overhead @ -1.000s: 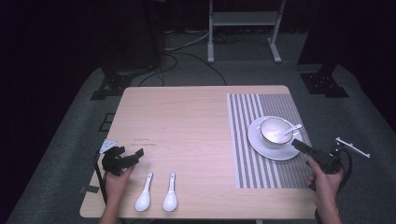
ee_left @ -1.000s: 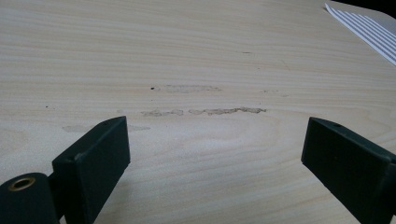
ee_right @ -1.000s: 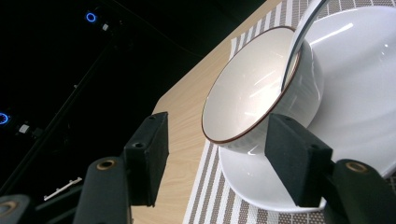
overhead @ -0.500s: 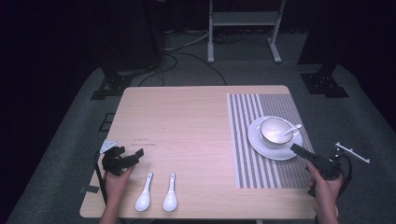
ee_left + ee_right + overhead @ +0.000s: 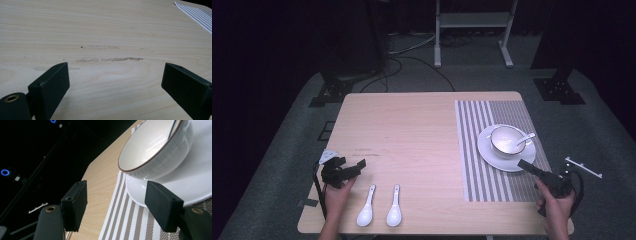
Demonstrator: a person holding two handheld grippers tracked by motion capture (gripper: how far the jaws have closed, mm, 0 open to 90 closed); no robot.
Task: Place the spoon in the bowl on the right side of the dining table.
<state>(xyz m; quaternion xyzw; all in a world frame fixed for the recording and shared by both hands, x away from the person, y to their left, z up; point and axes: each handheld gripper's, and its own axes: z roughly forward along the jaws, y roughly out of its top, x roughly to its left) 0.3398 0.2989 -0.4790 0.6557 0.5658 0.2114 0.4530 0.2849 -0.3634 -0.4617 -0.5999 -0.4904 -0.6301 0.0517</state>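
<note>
Bowl (image 5: 160, 152) rim beyond gaping tongs (image 5: 117, 205)

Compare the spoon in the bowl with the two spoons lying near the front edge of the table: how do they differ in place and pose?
The spoon in the bowl leans with its handle over the rim of the bowl, on the plate; the two spoons lie flat on the bare table. It sits by the right claw; they lie beside the left claw. All three are white.

A pale wooden table (image 5: 412, 140) carries a striped placemat (image 5: 477, 150) at its right and two white spoons (image 5: 381, 210) near its front edge.
</note>
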